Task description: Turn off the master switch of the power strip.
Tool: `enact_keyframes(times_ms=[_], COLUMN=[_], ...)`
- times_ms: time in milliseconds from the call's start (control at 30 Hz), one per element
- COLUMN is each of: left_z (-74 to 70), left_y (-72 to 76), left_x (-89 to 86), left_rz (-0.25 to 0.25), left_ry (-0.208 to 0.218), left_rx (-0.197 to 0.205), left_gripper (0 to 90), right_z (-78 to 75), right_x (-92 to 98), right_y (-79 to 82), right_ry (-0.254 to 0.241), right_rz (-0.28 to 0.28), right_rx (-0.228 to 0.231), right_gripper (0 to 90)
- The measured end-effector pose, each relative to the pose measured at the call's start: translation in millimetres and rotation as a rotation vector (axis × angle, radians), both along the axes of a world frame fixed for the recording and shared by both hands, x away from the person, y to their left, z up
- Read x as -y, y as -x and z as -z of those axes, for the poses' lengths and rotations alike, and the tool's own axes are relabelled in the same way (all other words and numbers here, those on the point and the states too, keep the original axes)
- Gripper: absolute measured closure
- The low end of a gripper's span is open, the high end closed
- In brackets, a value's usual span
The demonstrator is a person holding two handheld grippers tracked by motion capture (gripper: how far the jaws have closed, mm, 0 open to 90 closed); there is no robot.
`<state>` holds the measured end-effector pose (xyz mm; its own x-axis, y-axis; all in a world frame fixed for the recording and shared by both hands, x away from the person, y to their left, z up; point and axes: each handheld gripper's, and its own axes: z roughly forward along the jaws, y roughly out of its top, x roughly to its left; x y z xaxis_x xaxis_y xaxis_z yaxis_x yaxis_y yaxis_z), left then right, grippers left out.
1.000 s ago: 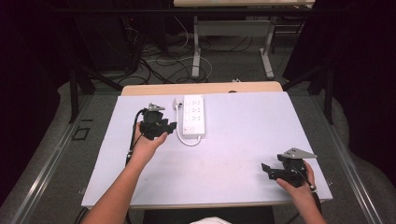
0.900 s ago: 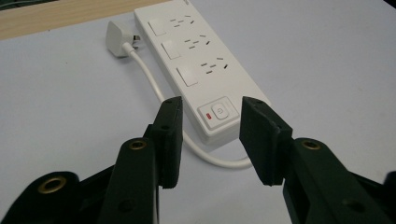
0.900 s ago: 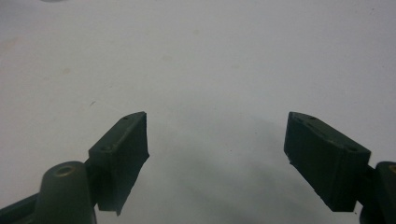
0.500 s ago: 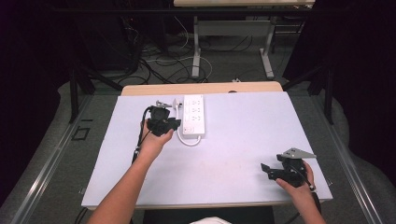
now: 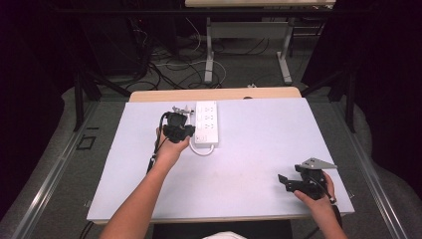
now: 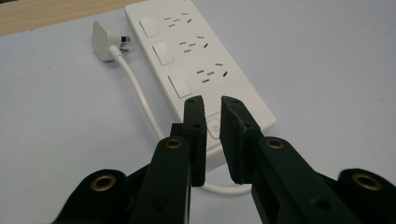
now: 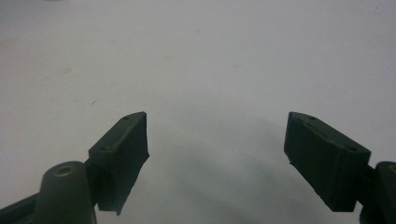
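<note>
Nearly together, our left gripper's jaws have just been closing, and only a thin slit remains between them with nothing caught in it. Through that slit we see the power strip's near end and its small round button. Our left gripper view also gives us three switches, three socket sets, the white cable curving alongside, and the plug lying by the far end.

From the high view, we see our left gripper just beside the strip's left edge, at the back of the white table, with a metal clip or plug at its far corner, too small to read.

Our right gripper sits well apart at the near right corner. Its own view shows the jaws spread wide over bare tabletop, holding nothing.
</note>
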<state>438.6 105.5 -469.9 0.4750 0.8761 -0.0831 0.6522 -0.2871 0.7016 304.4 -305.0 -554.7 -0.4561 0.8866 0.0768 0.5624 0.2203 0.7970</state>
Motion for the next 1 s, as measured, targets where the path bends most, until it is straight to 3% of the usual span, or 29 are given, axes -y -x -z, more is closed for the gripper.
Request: enact_keyframes(times_ms=[367,1000], left_z=[8.4,23.9], left_y=[-9.1,-24.7], left_x=[7.8,23.0], left_rz=[0.0,-0.007], left_ry=[0.009,-0.01], left_rx=[-0.032,-0.085], left_gripper=[89.7,90.0], right_z=[0.3,1.2], right_x=[0.0,-0.4], right_y=[-0.1,-0.6], right_ry=[0.0,0.004], right_rz=[-0.002,-0.004], right_rx=[-0.001,-0.003], right_gripper=[21.1,21.1])
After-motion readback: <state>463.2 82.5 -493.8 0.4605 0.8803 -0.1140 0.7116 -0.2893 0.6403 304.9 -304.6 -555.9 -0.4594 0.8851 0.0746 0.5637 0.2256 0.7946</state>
